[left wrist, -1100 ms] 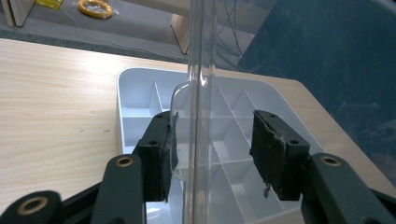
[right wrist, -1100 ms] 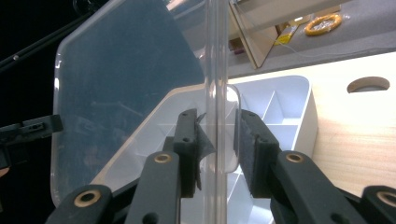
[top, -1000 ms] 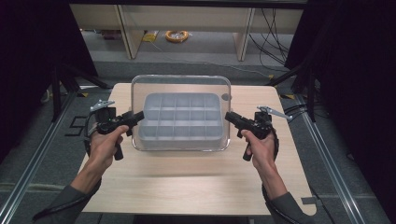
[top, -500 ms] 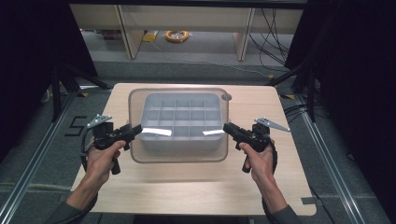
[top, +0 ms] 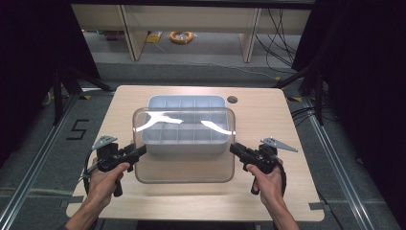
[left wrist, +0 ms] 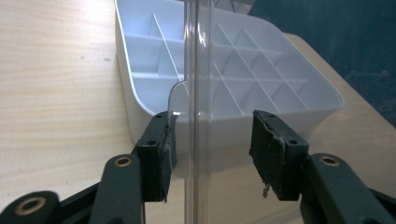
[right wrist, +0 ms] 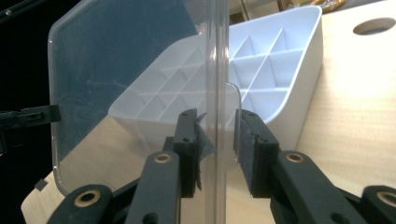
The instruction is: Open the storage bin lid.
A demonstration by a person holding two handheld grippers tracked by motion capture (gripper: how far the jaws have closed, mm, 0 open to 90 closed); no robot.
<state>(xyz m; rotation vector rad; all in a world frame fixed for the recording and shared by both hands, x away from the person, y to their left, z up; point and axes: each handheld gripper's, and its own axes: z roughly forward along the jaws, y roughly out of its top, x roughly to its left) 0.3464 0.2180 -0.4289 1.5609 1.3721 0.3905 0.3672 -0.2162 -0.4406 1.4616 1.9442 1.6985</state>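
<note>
Faintly, floor marking reads "5".

Clear lid, pale blue-grey tray

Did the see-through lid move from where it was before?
Yes. The clear lid has come toward the person and down, no longer covering the whole white divided box, which kept its place on the table.

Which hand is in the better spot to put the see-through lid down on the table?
Right, by a little. The right gripper squeezes the clear lid squarely from both sides. The left gripper holds it too, but off-centre, mostly against one jaw. Both should probably lower it together.
</note>
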